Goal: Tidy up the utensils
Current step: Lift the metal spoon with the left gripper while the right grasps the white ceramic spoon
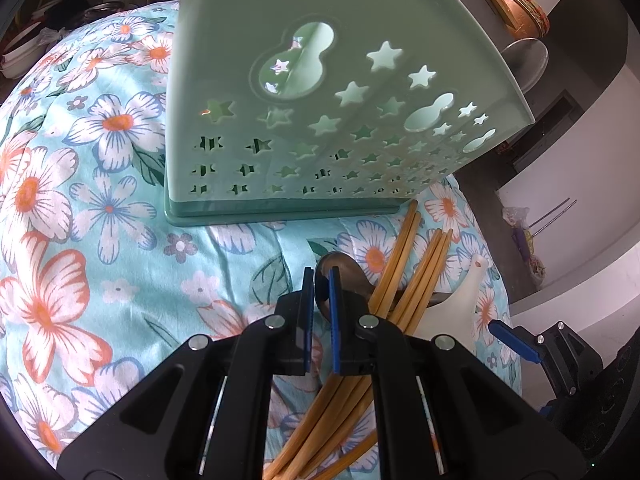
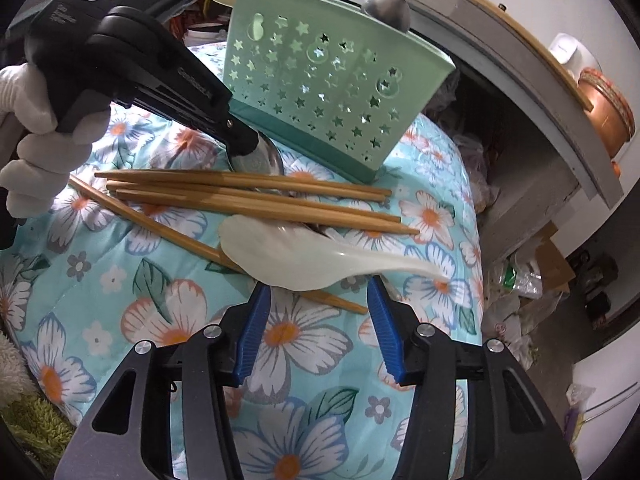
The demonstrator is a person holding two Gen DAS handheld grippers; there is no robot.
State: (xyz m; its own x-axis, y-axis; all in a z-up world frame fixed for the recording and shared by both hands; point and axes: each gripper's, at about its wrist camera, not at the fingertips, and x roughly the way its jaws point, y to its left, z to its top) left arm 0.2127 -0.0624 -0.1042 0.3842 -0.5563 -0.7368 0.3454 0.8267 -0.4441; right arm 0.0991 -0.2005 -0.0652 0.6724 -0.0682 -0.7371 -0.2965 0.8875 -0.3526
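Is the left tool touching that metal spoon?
Touching. The left wrist view shows the left tool shut on the metal spoon, its bowl edge pinched between the blue pads.

Floral turquoise cloth (image 2: 132,280) is covering the surface under me. Copper pot (image 2: 608,116) is sitting on a wooden-edged shelf (image 2: 532,46), far right. Plastic bags (image 2: 516,280) are lying below. Green shaggy mat (image 2: 32,416) is showing bottom left.
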